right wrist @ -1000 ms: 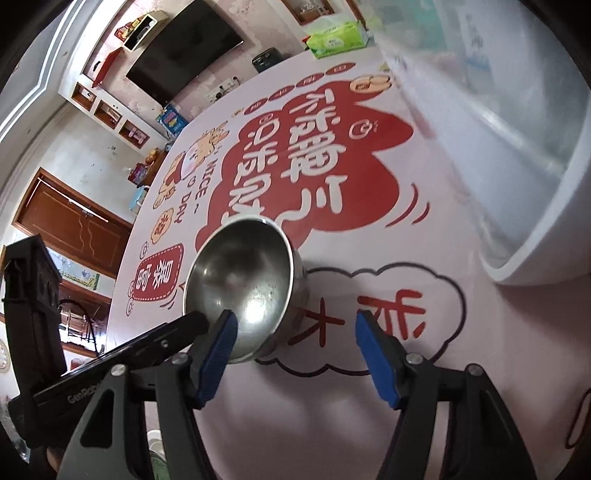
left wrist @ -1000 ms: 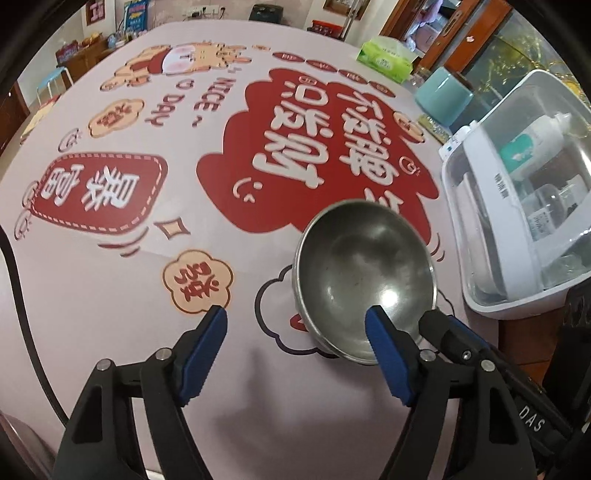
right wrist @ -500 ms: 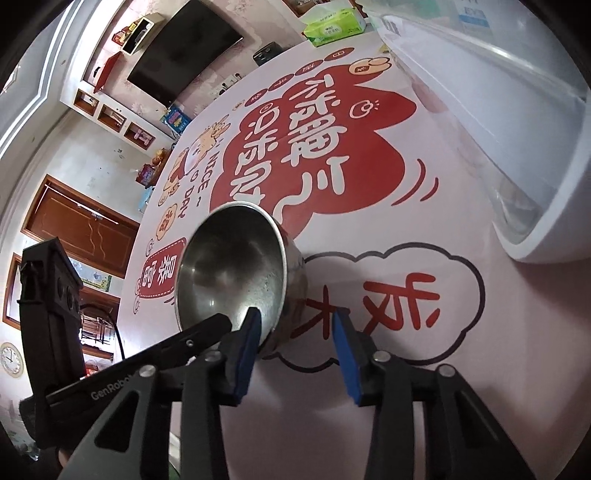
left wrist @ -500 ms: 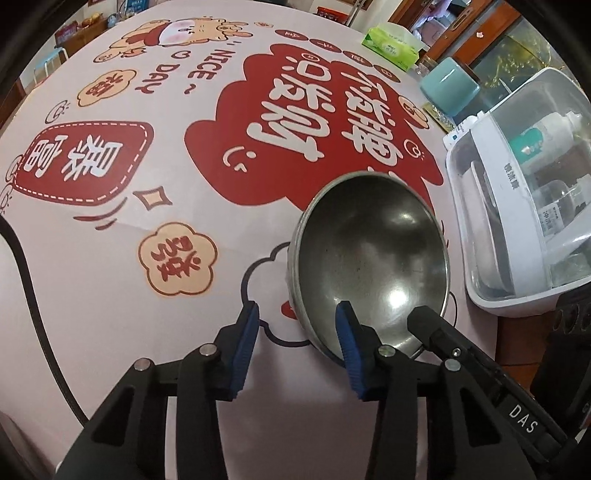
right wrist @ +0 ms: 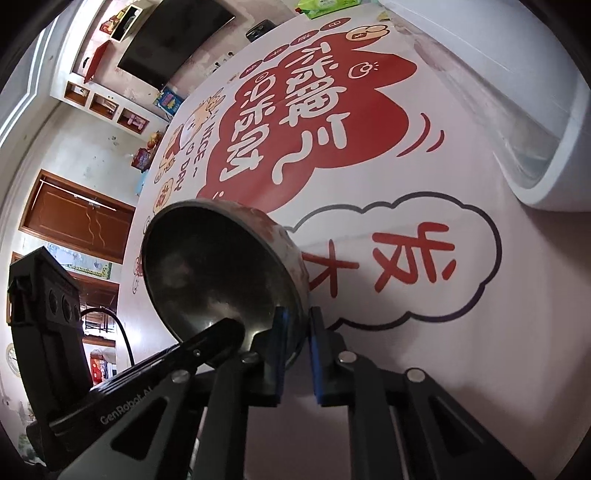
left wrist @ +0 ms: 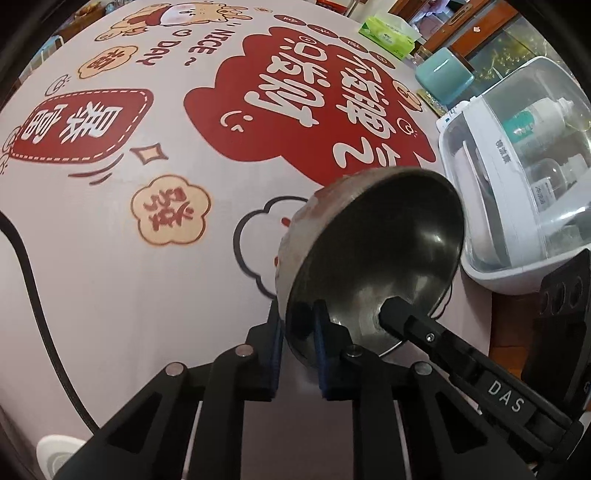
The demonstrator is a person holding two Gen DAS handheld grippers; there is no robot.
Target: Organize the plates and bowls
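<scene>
A steel bowl [left wrist: 380, 251] is held tilted above the pink printed tablecloth [left wrist: 110, 229]. My left gripper [left wrist: 297, 332] is shut on the bowl's near rim, one blue pad inside and one outside. My right gripper [right wrist: 297, 332] is shut on the opposite side of the same bowl [right wrist: 207, 266], also pinching the rim. Each view shows the other gripper's finger reaching into the bowl.
A white dish cabinet with a clear lid [left wrist: 517, 177] stands at the right edge of the table; it also shows in the right wrist view [right wrist: 517, 92]. A teal box [left wrist: 443, 74] and a green tissue pack [left wrist: 391, 33] sit at the far side. A black cable [left wrist: 29, 280] runs at left.
Both grippers have closed from wide open onto the bowl's rim. The bowl has been tipped up off the table and now sits tilted between them.
</scene>
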